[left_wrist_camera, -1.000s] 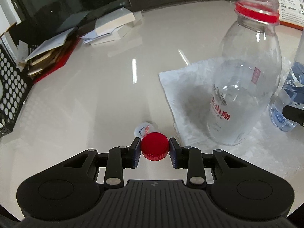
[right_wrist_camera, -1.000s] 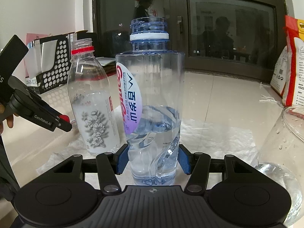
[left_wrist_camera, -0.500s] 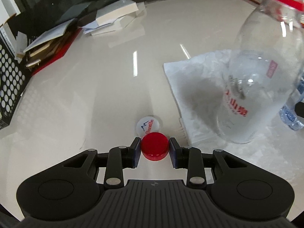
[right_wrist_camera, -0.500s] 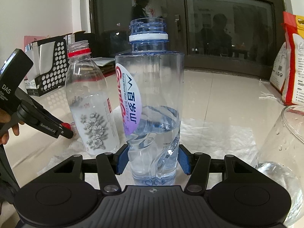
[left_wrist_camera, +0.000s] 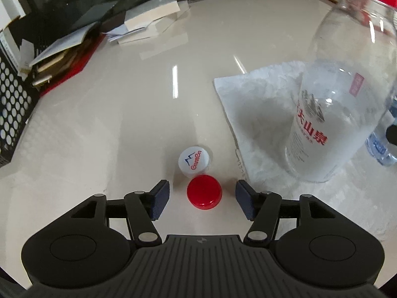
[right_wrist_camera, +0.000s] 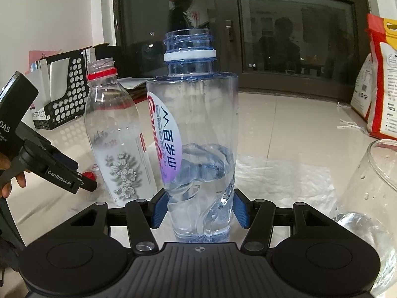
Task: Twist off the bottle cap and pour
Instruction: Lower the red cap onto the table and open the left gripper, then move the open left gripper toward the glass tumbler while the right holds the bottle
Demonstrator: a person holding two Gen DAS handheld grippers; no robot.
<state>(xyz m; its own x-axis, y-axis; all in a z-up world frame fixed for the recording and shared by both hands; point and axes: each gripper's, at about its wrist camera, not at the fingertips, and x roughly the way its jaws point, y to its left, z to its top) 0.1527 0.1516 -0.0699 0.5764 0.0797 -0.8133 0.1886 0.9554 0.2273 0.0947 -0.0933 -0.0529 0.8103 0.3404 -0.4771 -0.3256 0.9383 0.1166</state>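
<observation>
Caps off both bottles tell you the unscrewing is done. Your left gripper (left_wrist_camera: 202, 200) has its fingers spread wide around the round red plastic cap (left_wrist_camera: 204, 192), touching neither side, so the cap lies free on the glossy beige surface (left_wrist_camera: 124, 124) at lower centre, just beside the white cap printed "Ganten" (left_wrist_camera: 194, 160). Parked there, both caps sit clear of the white paper towel (left_wrist_camera: 250, 104).

Your right gripper (right_wrist_camera: 199, 209) has its fingers pressed against the base of the clear blue-tinted bottle (right_wrist_camera: 198, 134), partly full, labelled "Natural Mineral Water"; it stands ready to pour, likely into the clear glass vessel (right_wrist_camera: 369, 193) at right. The open red-ringed clear bottle (right_wrist_camera: 116, 134) stands left; "GenRobot.AI" marks the other gripper.
</observation>
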